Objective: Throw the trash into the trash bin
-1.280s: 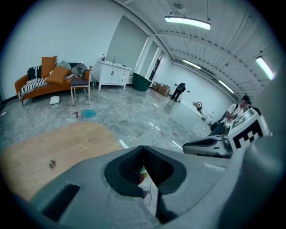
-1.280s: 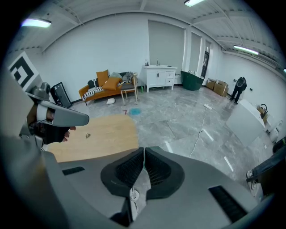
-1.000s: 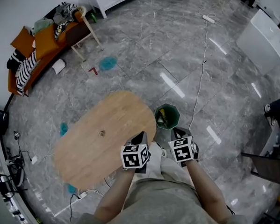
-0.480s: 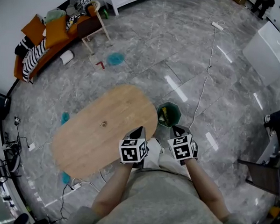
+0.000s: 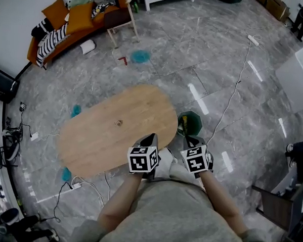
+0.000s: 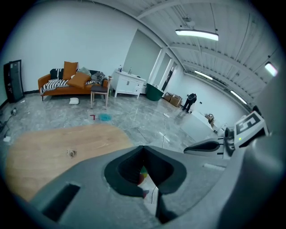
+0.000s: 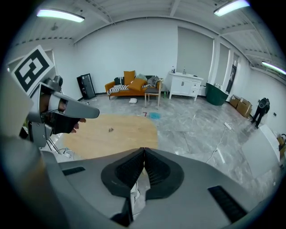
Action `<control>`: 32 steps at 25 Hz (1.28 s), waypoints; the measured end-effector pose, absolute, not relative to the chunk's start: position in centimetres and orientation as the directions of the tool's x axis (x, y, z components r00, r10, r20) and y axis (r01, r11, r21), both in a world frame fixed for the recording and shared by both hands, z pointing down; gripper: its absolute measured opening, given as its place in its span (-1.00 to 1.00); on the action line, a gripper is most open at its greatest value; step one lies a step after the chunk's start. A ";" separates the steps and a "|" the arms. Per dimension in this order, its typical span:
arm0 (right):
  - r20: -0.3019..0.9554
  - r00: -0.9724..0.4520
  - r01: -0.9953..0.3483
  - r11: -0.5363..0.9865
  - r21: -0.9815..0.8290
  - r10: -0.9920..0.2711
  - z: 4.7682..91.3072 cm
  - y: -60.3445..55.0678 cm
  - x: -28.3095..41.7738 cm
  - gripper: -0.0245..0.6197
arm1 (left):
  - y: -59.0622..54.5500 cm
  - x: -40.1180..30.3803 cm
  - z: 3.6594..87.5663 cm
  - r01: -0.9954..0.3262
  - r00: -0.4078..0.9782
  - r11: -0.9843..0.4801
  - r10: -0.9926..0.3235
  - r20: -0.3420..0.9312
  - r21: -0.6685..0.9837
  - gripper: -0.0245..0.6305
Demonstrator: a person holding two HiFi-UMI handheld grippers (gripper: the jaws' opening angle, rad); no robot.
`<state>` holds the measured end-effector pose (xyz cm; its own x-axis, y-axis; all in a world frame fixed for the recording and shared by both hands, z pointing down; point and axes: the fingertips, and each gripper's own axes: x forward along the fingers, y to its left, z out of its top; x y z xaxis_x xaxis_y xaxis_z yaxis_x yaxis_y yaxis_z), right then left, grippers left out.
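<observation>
The green trash bin (image 5: 191, 123) stands on the floor at the right end of the oval wooden table (image 5: 105, 141), with some trash inside it. A small crumpled scrap (image 5: 118, 123) lies near the table's middle and also shows as the scrap (image 6: 70, 153) in the left gripper view. My left gripper (image 5: 151, 140) hovers over the table's near right edge. Its jaws meet at the tips with nothing held. My right gripper (image 5: 191, 142) hangs just short of the bin, also shut and empty (image 7: 143, 150).
An orange sofa (image 5: 65, 25) and a chair (image 5: 121, 20) stand at the far left. A white cable (image 5: 234, 92) runs across the floor past the bin. Teal patches (image 5: 140, 56) mark the floor. A dark chair (image 5: 284, 201) is at the right. A person (image 7: 260, 109) stands far off.
Both grippers stay shut and side by side in front of the body, a little higher. The view has swung, so the sofa and table sit further right and up in the frame.
</observation>
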<state>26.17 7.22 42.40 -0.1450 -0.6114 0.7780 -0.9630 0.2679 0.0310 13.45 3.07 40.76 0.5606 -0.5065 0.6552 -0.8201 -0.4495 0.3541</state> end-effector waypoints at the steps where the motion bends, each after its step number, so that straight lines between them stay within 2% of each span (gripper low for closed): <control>1: 0.777 -0.156 -0.958 0.285 0.031 -0.609 42.3 7.1 25.7 -0.90 | 3.1 13.0 40.7 -0.827 0.552 -0.436 -0.515 0.655 0.354 -0.90; 15: 0.772 -0.292 -0.875 0.484 0.022 -0.564 41.4 4.1 17.7 -0.90 | 3.1 4.6 40.5 -0.899 0.434 -0.252 -0.615 0.659 0.357 -0.90; 32: 0.768 -0.359 -0.815 0.579 0.019 -0.530 40.5 -0.2 7.5 -0.90 | 0.5 -4.7 39.6 -0.920 0.374 -0.173 -0.657 0.654 0.353 -0.90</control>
